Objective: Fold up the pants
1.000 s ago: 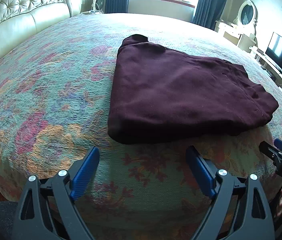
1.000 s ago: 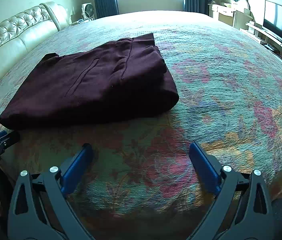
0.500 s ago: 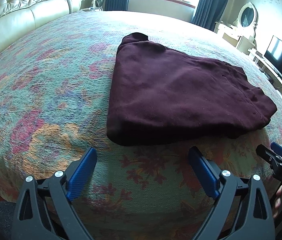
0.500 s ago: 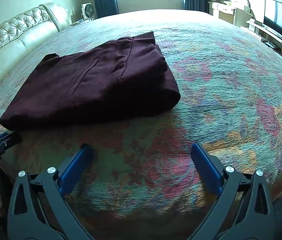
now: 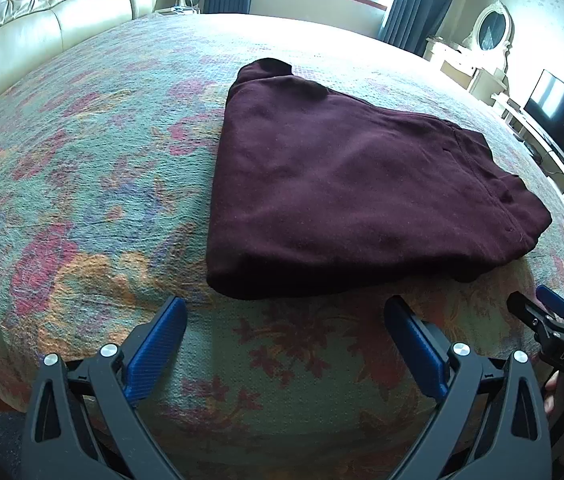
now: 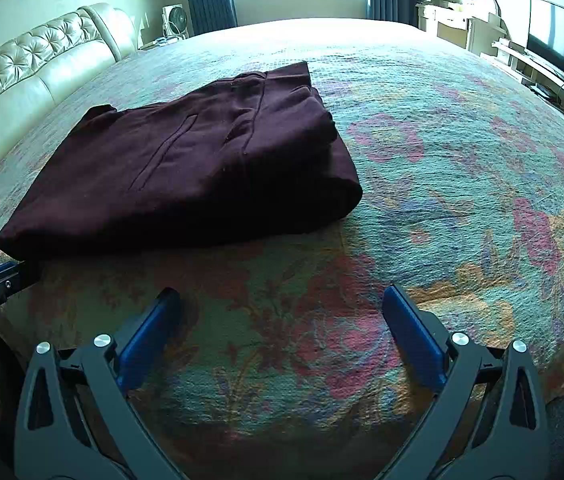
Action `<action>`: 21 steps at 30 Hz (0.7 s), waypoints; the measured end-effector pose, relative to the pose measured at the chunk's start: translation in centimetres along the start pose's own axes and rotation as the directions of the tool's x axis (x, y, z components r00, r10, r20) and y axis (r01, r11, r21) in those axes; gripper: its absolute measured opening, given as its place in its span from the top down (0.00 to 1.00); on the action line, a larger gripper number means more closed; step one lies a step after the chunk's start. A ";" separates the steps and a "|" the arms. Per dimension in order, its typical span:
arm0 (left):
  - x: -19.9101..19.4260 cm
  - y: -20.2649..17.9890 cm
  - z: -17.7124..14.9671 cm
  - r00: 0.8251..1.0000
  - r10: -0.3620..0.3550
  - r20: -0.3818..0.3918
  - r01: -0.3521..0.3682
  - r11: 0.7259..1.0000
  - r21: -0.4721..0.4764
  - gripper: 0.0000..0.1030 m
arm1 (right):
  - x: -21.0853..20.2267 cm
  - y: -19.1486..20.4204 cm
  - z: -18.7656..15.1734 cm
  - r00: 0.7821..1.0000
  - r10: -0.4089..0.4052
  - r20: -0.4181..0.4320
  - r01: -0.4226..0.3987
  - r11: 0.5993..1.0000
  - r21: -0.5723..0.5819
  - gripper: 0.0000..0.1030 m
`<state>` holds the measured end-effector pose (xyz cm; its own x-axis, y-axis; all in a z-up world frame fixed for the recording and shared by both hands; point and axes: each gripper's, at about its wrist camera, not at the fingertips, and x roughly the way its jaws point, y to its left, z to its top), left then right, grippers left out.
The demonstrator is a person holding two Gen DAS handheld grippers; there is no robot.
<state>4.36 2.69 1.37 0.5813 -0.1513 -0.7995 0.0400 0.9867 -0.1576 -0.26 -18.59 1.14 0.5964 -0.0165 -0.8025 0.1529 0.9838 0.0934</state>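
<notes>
Two spread tools (image 5: pixel 284 312) (image 6: pixel 282 304) short of folded pants (image 5: pixel 346 200)

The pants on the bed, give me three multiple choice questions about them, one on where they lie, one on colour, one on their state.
1. Where do the pants lie?
A. on the bedspread
B. on the floor
C. on the headboard

2. What colour are they?
A. grey
B. dark maroon
C. white

3. What state are they in?
A. spread out flat at full length
B. held up in a gripper
C. folded into a compact stack, untouched

Answers: 1 A, the floral cover shows all round them. 2 B, the cloth is deep wine red. 3 C, layered edges show; the left gripper and right gripper stand open, short of it.
</notes>
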 end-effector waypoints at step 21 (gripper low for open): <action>0.8 -1.6 0.3 0.992 0.127 0.022 -0.129 0.989 0.079 0.04 | 0.1 0.0 0.0 1.000 -0.002 -0.001 0.002 1.000 -0.004 0.02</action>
<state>5.04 0.98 1.19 0.5996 -0.0231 -0.8000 0.0288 0.9996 -0.0073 -0.20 -18.61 1.11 0.5952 -0.0186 -0.8034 0.1511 0.9845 0.0892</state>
